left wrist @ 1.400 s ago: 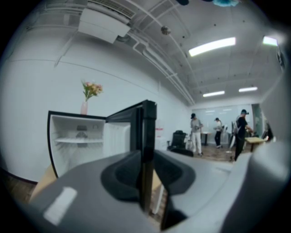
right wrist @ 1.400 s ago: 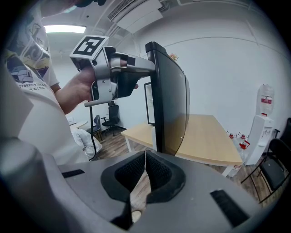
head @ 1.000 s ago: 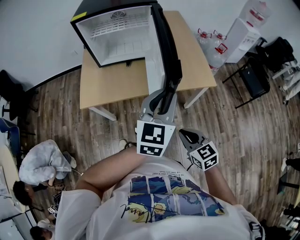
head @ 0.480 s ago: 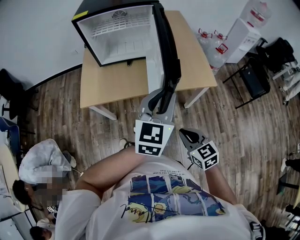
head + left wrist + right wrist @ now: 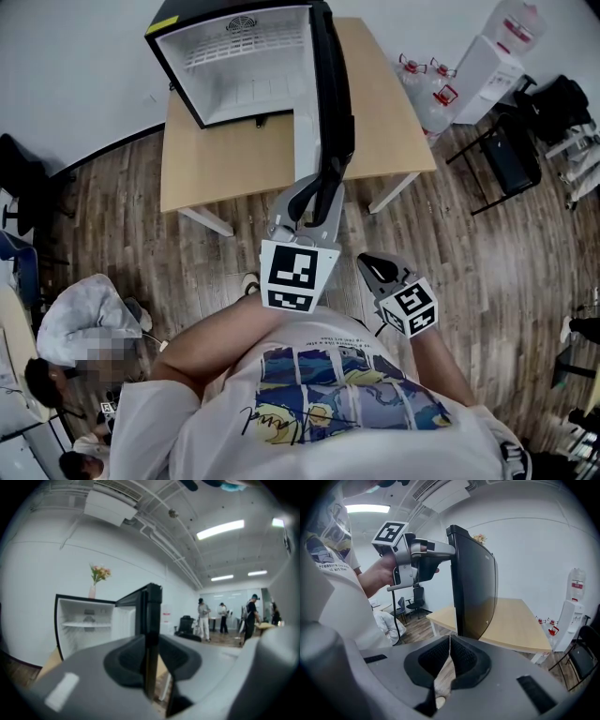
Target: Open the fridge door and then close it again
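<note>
Your left claw [image 5: 323, 192] is closed on the free edge of the fridge door [image 5: 330, 94], with its dark rubbery pads pressing either face of that thin black slab. The door stands swung wide from the fridge [image 5: 225, 94], a boxy black shell with a white moulded plastic liner and a white slatted shelf [image 5: 239, 52] high inside. The door's outer face is smooth and glossy, with a dull sheen in the right gripper view. Its inner face is white and shows only as a narrow strip from your head. Under the fridge is the table [image 5: 234, 159], a pale wood-grain top on white legs, and the door reaches out over it toward you. Your right claw [image 5: 370, 267] hangs just right of the door's free edge and clear of it, its ribbed pads pinched together on nothing. Below the door's free end lies a floor [image 5: 225, 253] of grey-brown wood planks. The head view's upper edge cuts off the fridge's top. In the left gripper view, that claw's grey plastic body hides the door's lower part. A small vase of flowers [image 5: 93, 591] stands on top of the fridge, too small to make out further
</note>
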### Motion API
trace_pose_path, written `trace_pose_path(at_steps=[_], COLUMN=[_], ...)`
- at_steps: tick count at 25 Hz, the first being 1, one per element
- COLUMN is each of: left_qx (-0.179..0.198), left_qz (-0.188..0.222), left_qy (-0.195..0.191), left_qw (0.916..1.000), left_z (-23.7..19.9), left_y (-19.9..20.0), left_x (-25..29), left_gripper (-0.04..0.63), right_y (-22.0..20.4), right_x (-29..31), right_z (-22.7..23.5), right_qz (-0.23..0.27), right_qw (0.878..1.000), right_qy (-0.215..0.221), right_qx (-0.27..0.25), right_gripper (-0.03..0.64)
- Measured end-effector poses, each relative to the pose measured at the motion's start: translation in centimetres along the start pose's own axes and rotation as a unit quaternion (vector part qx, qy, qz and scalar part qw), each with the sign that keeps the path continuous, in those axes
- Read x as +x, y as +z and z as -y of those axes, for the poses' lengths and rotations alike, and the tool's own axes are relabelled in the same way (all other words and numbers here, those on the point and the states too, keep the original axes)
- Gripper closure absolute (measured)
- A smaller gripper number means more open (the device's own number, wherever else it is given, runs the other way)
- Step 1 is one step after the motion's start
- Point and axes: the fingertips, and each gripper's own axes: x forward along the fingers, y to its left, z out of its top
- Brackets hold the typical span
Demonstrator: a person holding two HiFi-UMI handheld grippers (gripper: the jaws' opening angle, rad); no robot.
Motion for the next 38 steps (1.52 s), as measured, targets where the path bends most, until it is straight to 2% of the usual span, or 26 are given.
trace_pose_path(at_steps=[20,30,38], left_qx=[-0.01,-0.03,-0.045], left_qz=[0.012,0.023,0.031], left_qy=[0.007,-0.019,-0.057], left_qw=[0.9999,0.9991,0.9969], left_z=[-4.2,-7.9,-11.2], left_y=[-0.4,-0.8,-0.9], left_x=[-2.6,-4.3,-5.4], left_gripper=[0.491,0.491,0.491], right_y=[1.5,2.9,4.5], right_x=[2.6,5.3,7.8], right_z=[-0.4,-1.2,-2.3], right_qz=[-0.008,-0.015,-0.026], right_qw=[1.0,1.0,0.999], right_qy=[0.007,0.017,0.026], right_qx=[-0.009,-0.016,-0.024], right_gripper=[0.601,0.601,0.601])
